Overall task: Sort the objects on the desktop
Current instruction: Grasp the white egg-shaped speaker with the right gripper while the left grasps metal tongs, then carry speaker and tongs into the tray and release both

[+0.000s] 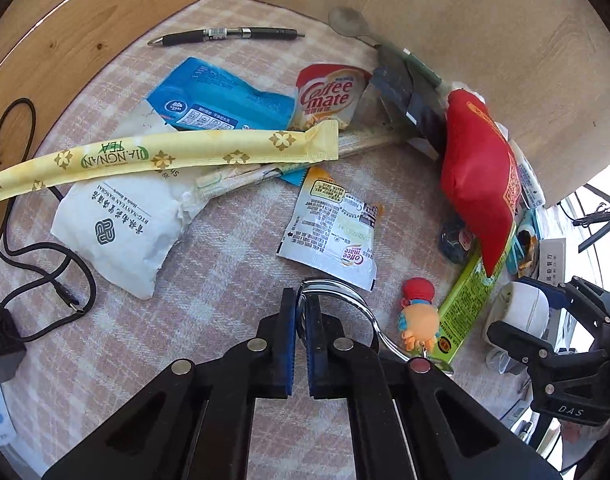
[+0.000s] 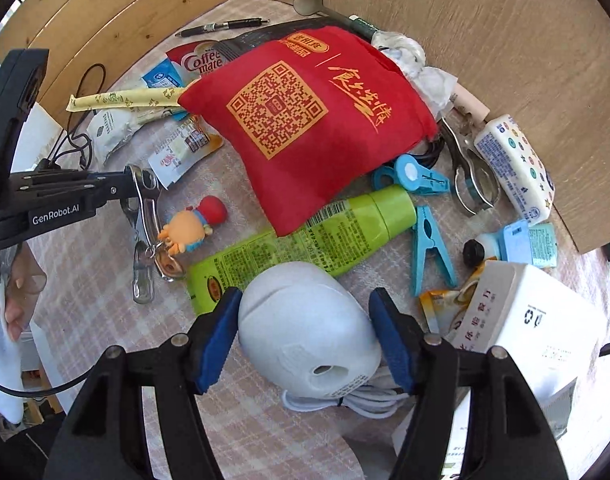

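My left gripper (image 1: 301, 300) is shut on the silver metal clip (image 1: 345, 296) of a keyring. The clip lies on the pink checked cloth (image 1: 225, 280), and an orange and red toy figure (image 1: 419, 316) hangs from it. The right wrist view shows the same left gripper (image 2: 139, 182) at the left, pinching the clip (image 2: 143, 216) above the figure (image 2: 193, 224). My right gripper (image 2: 305, 320) straddles a white rounded device (image 2: 305, 328) with a coiled white cable (image 2: 357, 400). Both blue pads (image 2: 219, 336) lie against its sides.
A red pouch (image 2: 317, 120) lies over a green tube (image 2: 305, 240). Blue clothespins (image 2: 429, 248), a white box (image 2: 537, 320) and a tissue pack (image 2: 513, 164) crowd the right. Sachets, a yellow tea stick (image 1: 165, 156), a pen (image 1: 225, 35) and a black cable (image 1: 33, 260) lie left. Wooden walls enclose the back.
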The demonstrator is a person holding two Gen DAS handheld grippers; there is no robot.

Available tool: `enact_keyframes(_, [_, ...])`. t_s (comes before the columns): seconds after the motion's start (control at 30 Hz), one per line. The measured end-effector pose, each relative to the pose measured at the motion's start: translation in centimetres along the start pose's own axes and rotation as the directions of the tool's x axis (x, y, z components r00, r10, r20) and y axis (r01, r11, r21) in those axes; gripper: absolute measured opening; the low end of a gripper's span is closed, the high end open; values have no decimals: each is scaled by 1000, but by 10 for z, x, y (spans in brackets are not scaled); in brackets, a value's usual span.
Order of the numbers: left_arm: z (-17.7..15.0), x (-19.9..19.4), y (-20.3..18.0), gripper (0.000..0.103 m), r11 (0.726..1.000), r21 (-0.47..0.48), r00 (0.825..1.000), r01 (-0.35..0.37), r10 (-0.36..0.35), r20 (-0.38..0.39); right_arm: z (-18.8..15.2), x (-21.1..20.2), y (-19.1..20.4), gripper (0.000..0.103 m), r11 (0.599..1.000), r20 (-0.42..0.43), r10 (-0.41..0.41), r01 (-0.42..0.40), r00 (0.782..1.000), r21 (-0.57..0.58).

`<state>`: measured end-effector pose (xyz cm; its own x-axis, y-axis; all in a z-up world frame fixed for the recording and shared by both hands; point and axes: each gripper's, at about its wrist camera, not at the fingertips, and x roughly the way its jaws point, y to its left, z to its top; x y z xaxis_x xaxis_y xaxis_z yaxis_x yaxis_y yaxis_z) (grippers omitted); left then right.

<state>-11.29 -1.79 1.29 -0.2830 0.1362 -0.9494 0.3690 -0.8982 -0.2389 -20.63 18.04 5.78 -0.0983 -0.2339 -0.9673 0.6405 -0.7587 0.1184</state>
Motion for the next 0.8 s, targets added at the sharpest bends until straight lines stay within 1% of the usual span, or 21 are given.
enact_keyframes(0.1, [-7,-15,3,3,1000,16,999,-12,11,30,1,-8,-1,62,999,16,36,-37,999,32])
enact_keyframes(0.2, [-8,-27,3,3,1000,21,999,-11,10,49,2,-16,2,62,999,33,41,-42,999,34])
enact_keyframes(0.23, [-9,-31,3,3,1000,12,998,-7,6,55,-8,-16,4,62,998,36,40,-42,999,42])
enact_keyframes(0.3, [-4,-39,2,3,1000,11,998,25,-25,61,-8,-19,3,62,996,46,43,-46,998,73])
enact_keyframes(0.4, [-10,-55,-7,3,999,50,996,11,-15,85,-14,-29,-1,62,992,61,61,-68,996,105])
enact_keyframes(0.47, [-9,-63,-7,3,997,72,995,32,-38,87,-15,-37,6,62,993,70,52,-59,996,106])
enact_keyframes(0.53, [-5,-66,-21,3,993,106,994,44,-54,91,-20,-47,6,62,991,75,51,-59,996,118])
enact_keyframes(0.63, [-14,-73,-48,3,983,168,993,69,-84,83,-34,-67,1,62,987,88,43,-56,995,150])
enact_keyframes(0.73, [-25,-77,-81,3,967,238,991,93,-113,74,-52,-84,-7,62,978,99,12,-32,995,204])
enact_keyframes(0.8, [-37,-83,-107,3,949,294,989,111,-135,63,-69,-96,-17,62,969,103,-5,-21,995,246])
